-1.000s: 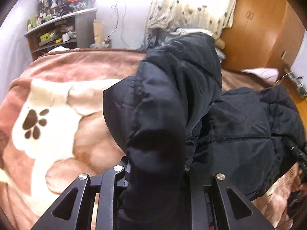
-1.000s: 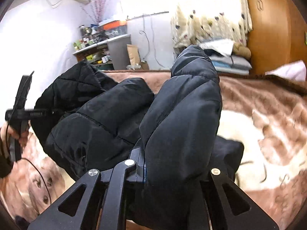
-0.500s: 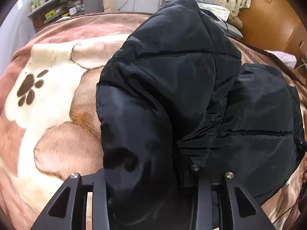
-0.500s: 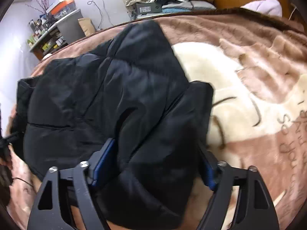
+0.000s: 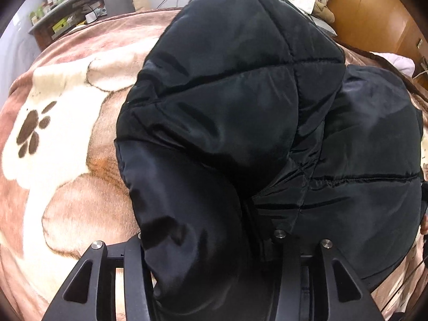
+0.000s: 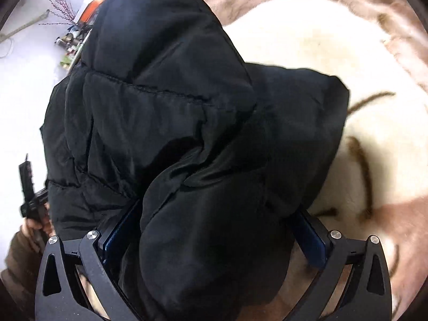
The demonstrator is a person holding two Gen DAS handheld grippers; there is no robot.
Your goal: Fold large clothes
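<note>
- The black jacket (image 5: 240, 107), lifted a second ago, now lies doubled on the bed's blanket (image 5: 67, 101).
- Right tongs (image 6: 214, 240) are opening wide, jacket loose between them.
- Left tongs (image 5: 208, 262) are opening too; fold laid.

the black jacket (image 5: 230, 123) has dropped onto the blanket (image 5: 67, 123) as both claws' jaws are opening.

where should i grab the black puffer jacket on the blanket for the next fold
Probably by an outer edge of the black puffer jacket, at a stitched quilting seam rather than mid-panel. The padding bulges thick there, while the seams pinch thin. Come from the open blanket side, low and under the hem. Both the left gripper and right gripper are opening around bunched fabric.
</note>
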